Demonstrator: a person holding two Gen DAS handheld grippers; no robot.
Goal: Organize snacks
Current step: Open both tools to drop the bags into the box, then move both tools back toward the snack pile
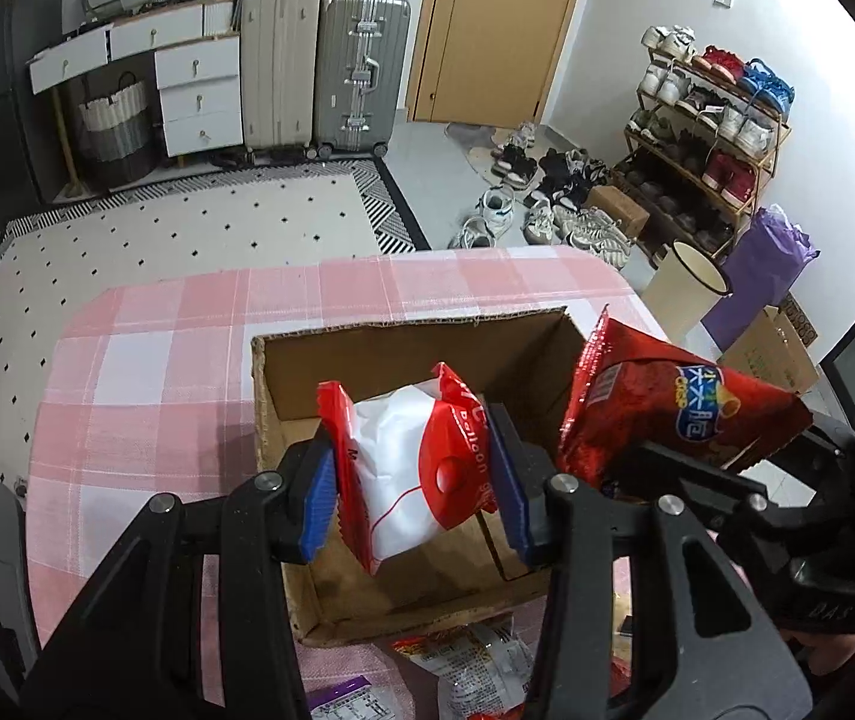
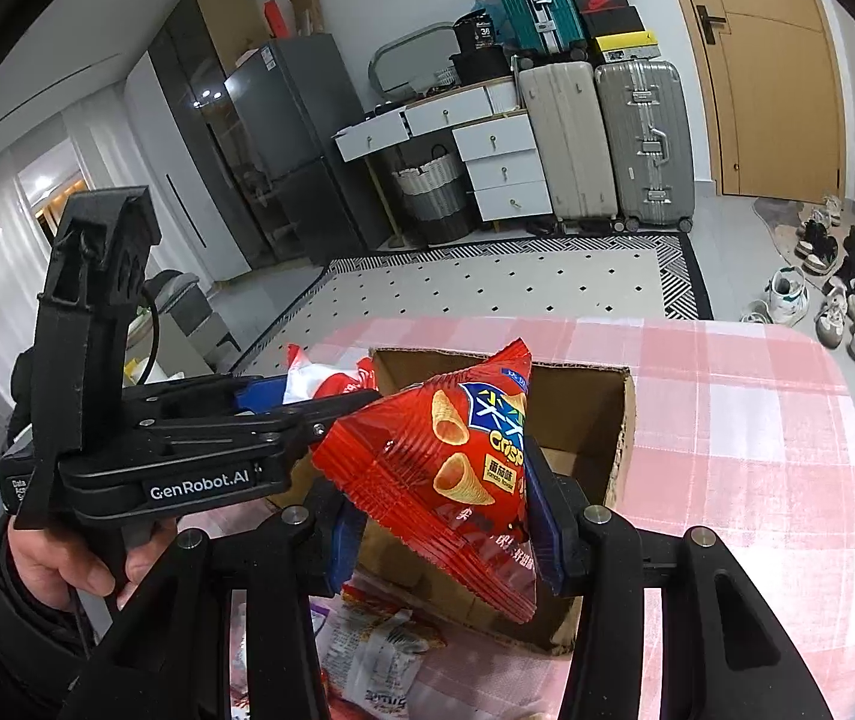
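A red-and-white snack packet (image 1: 412, 468) is clamped between the blue pads of the left gripper (image 1: 415, 480), held above the open cardboard box (image 1: 403, 354); a red crisps bag (image 2: 457, 468) is pinched by the right gripper (image 2: 445, 531), over the box's edge at about 3 o'clock of the packet; more snack packets (image 2: 379, 654) are seen at 6 o'clock of the box on the pink checked tablecloth (image 1: 157, 372).

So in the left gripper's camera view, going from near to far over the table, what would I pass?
Clear snack packet → red-and-white packet held in the left gripper → cardboard box's far wall → bare pink checked tablecloth.
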